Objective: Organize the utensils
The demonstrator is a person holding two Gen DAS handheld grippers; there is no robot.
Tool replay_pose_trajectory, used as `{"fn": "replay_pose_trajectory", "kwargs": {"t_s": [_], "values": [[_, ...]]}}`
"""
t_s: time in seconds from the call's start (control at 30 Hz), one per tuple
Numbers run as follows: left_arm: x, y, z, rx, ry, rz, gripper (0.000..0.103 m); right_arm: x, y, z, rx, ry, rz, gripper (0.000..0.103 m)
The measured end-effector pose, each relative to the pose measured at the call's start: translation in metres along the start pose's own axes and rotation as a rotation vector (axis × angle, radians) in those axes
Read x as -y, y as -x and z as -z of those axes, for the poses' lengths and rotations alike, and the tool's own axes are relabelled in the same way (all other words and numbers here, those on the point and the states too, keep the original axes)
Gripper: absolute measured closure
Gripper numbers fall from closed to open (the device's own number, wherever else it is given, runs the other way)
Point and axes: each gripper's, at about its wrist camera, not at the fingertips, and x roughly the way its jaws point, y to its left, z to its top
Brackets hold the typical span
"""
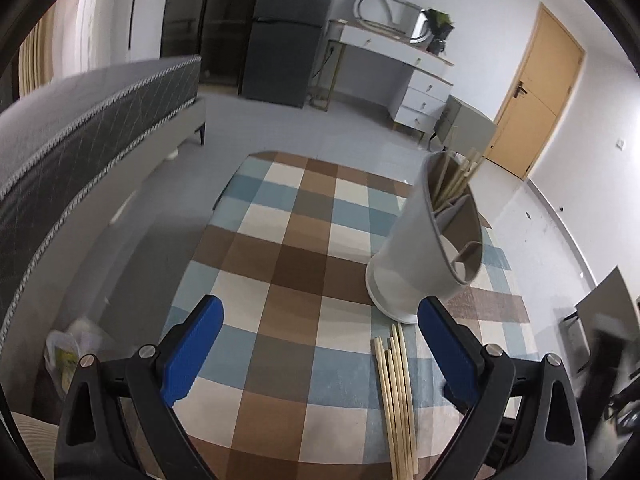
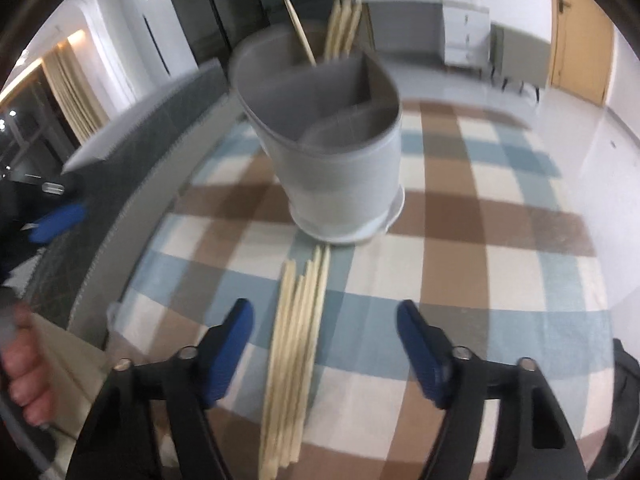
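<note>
Through my left wrist camera, the left tool hangs with its blue-padded black fingers spread wide and nothing between them, above a table covered by a checked cloth of brown, blue and cream squares. A loose bundle of pale wooden chopsticks lies flat on the cloth just inside the right-hand finger of this tool, untouched by either pad, its far ends near the base of a grey oval plastic utensil holder with inner dividers. The holder stands upright on a white base, and more pale wooden chopsticks rise from its far compartment; its nearer compartments look empty. Through my right wrist camera, which is blurred, the right tool is partly spread, and the same bundle of chopsticks on the cloth runs lengthwise between its fingers, closer to the left pad; the pads do not press on it. The holder stands just beyond the far tips of the bundle, with upright chopsticks leaning out of its rear compartment. A grey quilted mattress edge borders the table on the left, and a hand shows at the left margin of the right view.
</note>
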Motion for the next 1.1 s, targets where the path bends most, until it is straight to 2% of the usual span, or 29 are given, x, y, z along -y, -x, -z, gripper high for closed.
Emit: {"fn": "replay_pose_trajectory", "kwargs": {"t_s": [0.07, 0.17, 0.3, 0.37, 0.53, 0.63, 0.7, 0.97, 1.1], "values": [[-0.008, -0.005, -0.003, -0.027, 0.045, 0.004, 0.008, 0.002, -0.020, -0.005, -0.040, -0.007, 0.019, 0.050], [-0.018, -0.012, -0.006, -0.062, 0.100, 0.002, 0.008, 0.004, -0.041, -0.010, -0.090, -0.007, 0.043, 0.064], [-0.030, -0.015, -0.007, -0.079, 0.158, -0.039, 0.008, -0.002, -0.057, -0.014, -0.114, 0.031, 0.048, 0.064], [-0.032, -0.015, -0.008, -0.080, 0.165, -0.038, 0.008, -0.006, -0.063, -0.013, -0.130, 0.054, 0.053, 0.070], [-0.033, -0.020, -0.008, -0.108, 0.170, -0.029, 0.008, -0.016, -0.069, -0.013, -0.138, 0.109, 0.141, 0.077], [-0.034, -0.022, -0.011, -0.121, 0.190, -0.013, 0.008, -0.016, -0.073, -0.014, -0.187, 0.084, 0.136, 0.096], [-0.034, -0.023, -0.013, -0.124, 0.189, -0.003, 0.008, -0.020, -0.071, -0.013, -0.196, 0.115, 0.155, 0.097], [-0.037, -0.022, -0.015, -0.143, 0.216, 0.025, 0.008, -0.017, -0.052, 0.013, -0.297, 0.136, 0.102, 0.098], [-0.035, -0.022, -0.015, -0.151, 0.214, 0.035, 0.008, -0.020, -0.044, 0.019, -0.302, 0.173, 0.086, 0.094]]}}
